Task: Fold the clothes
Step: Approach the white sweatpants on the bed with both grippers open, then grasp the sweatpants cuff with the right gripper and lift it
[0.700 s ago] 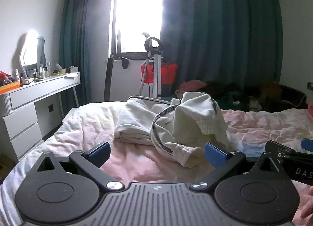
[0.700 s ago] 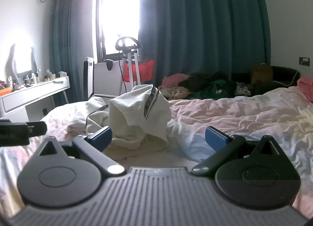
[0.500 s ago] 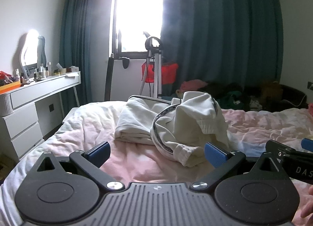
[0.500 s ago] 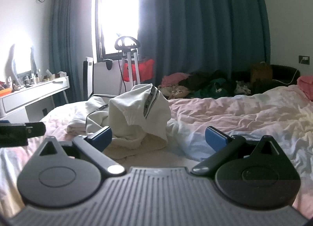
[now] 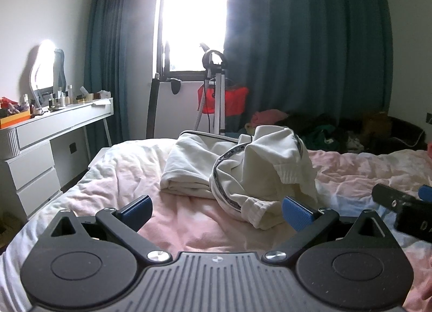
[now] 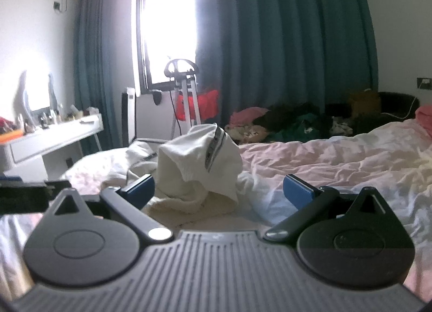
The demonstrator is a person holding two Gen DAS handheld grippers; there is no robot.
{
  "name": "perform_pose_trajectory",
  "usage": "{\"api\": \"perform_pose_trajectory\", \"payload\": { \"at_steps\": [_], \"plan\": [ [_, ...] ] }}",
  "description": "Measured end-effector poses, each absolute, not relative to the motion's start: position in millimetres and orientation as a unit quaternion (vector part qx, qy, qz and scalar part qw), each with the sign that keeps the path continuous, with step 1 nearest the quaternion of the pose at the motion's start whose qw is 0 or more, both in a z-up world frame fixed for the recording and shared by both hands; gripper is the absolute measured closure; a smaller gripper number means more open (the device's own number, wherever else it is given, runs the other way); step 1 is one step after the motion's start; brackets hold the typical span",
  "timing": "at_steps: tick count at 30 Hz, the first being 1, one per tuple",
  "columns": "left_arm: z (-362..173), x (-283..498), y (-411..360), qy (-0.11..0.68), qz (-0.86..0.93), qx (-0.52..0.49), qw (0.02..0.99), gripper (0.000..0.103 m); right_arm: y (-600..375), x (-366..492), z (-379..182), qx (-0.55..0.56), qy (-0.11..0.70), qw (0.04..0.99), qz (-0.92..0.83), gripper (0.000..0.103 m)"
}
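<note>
Lying crumpled near the middle of the bed, the cream-white garment with a dark patterned stripe along its seam (image 5: 259, 171) forms a raised heap, one ribbed cuff drooping toward the near side. In the right wrist view the same heap (image 6: 197, 169) stands peaked, its striped edge turned up at the top. It rests on the wrinkled pale pink and white duvet (image 5: 127, 177), which covers the whole bed surface.

The left gripper (image 5: 217, 208) is spread wide, its blue-padded fingertips (image 5: 137, 206) apart with nothing between them; the garment lies just beyond the gap, and the right pad overlaps the cuff in the picture, though contact cannot be told. The right gripper (image 6: 218, 189) is likewise released and wide, holding nothing, with the heap seen just past its left pad. Its black finger with a blue tip also enters the left wrist view at the right edge.

Farther out stand a white dressing table with drawers (image 5: 40, 150) at the left, a white tripod stand carrying a red bag (image 5: 220, 101) under the bright window (image 5: 193, 15), dark teal curtains (image 5: 307, 50), and a pile of dark and pink clothes (image 6: 291, 123) behind the bed.
</note>
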State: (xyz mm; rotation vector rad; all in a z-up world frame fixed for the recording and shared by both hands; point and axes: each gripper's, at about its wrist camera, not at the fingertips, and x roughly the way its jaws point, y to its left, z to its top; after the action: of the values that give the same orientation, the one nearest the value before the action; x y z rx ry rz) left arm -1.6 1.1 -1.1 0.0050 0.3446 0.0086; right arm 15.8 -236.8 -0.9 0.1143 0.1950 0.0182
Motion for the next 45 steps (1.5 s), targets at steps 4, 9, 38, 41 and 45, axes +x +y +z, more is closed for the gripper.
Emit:
{"api": "perform_pose_trajectory", "payload": {
  "at_steps": [4, 9, 38, 41, 45],
  "plan": [
    [-2, -2, 4, 0.170, 0.008, 0.000, 0.985, 0.000, -239, 12, 3, 0.059, 0.073, 0.996, 0.010, 0.000],
    [-4, -4, 6, 0.178, -0.011, -0.007, 0.984, 0.000, -235, 15, -2, 0.046, 0.068, 0.996, 0.033, 0.000],
    [-25, 70, 40, 0.233, -0.050, 0.018, 0.971, 0.000, -206, 193, -75, -0.022, 0.168, 0.985, 0.038, 0.037],
    [-36, 83, 34, 0.239, -0.048, 0.032, 0.969, 0.000, -195, 216, -84, -0.053, 0.158, 0.986, 0.024, 0.045],
    [-50, 99, 25, 0.250, -0.042, 0.043, 0.967, 0.000, -193, 224, -86, -0.053, 0.108, 0.993, 0.011, 0.060]
  ]
}}
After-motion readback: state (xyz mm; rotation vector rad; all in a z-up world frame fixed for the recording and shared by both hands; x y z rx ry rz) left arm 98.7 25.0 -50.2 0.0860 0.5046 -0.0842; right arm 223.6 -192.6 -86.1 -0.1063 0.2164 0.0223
